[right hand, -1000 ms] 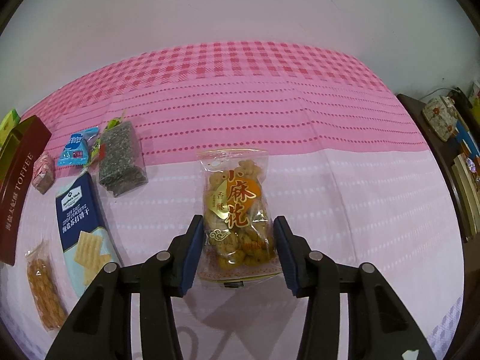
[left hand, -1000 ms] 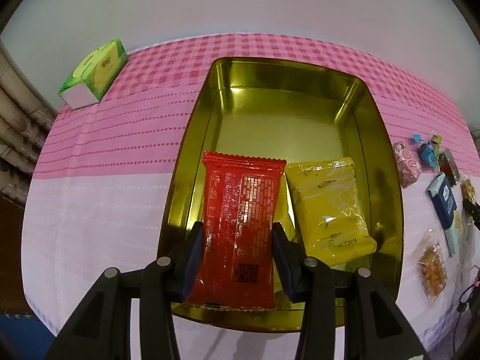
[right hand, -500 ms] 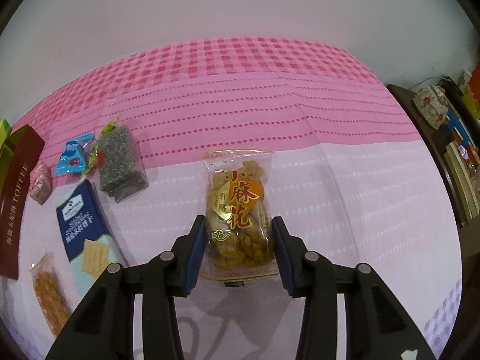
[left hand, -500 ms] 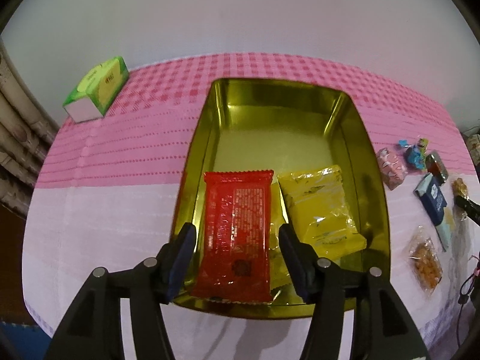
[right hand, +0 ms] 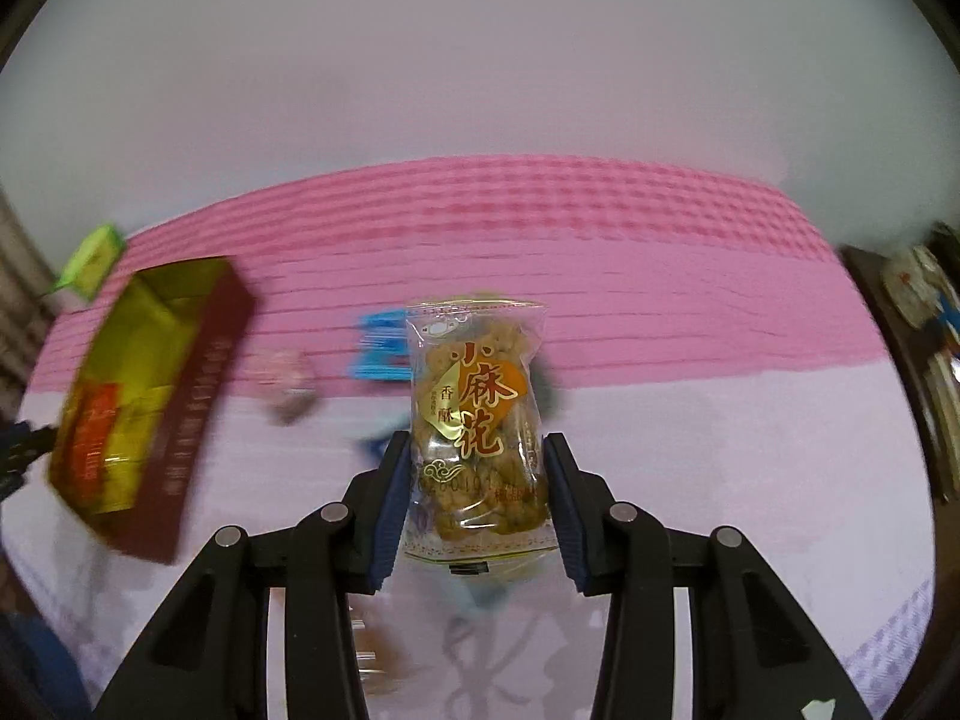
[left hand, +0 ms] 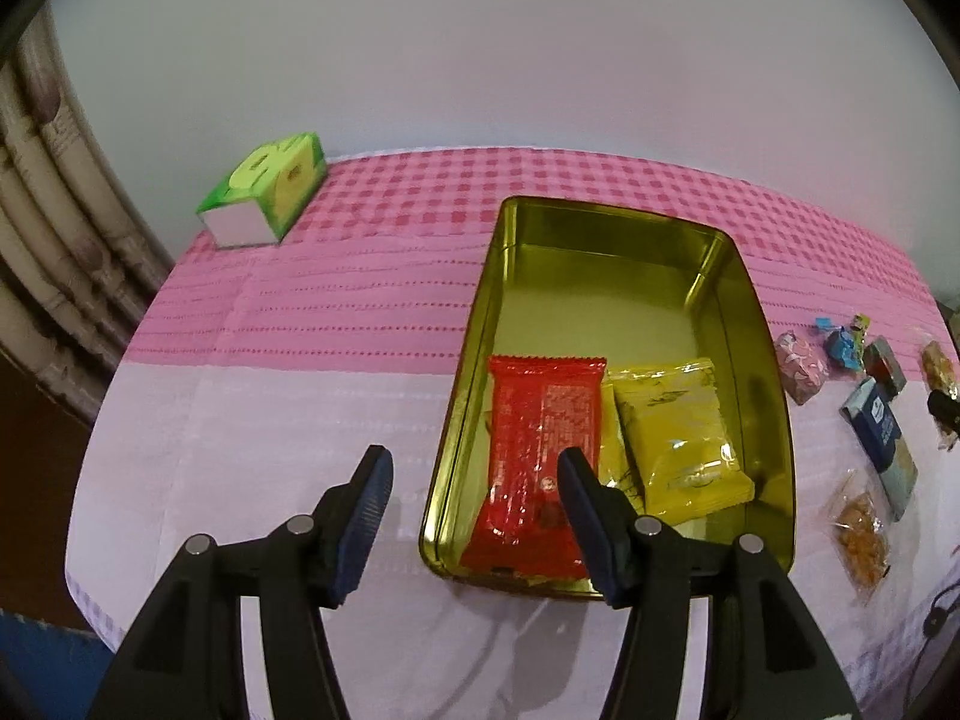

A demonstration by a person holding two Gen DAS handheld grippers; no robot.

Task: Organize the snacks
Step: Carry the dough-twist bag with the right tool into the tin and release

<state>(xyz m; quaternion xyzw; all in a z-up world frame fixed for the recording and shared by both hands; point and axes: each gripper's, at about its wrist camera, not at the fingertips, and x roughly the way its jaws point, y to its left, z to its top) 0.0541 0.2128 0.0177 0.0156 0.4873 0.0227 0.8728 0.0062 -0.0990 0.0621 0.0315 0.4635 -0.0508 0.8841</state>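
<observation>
A gold tin (left hand: 774,396) lies on the pink and white cloth, holding a red packet (left hand: 540,438) and a yellow packet (left hand: 678,432) at its near end. My left gripper (left hand: 474,504) hangs open above the tin's near left corner, empty, its right finger in front of the red packet. My right gripper (right hand: 477,498) is shut on a clear bag of fried twists (right hand: 474,414) and holds it off the table. The tin (right hand: 150,372), blurred, appears at the left of the right wrist view, its outside dark red.
A green tissue box (left hand: 264,192) stands at the table's far left. Right of the tin lie a pink sweet (left hand: 798,366), blue sweets (left hand: 843,342), a navy cracker packet (left hand: 882,438) and a clear bag of orange snacks (left hand: 864,540). A shelf with crockery (right hand: 918,300) stands far right.
My left gripper let go of the red packet, which now lies in the tin, then opened and drew back to the left. My right gripper closed on the twists bag, lifted it and swung toward the tin.
</observation>
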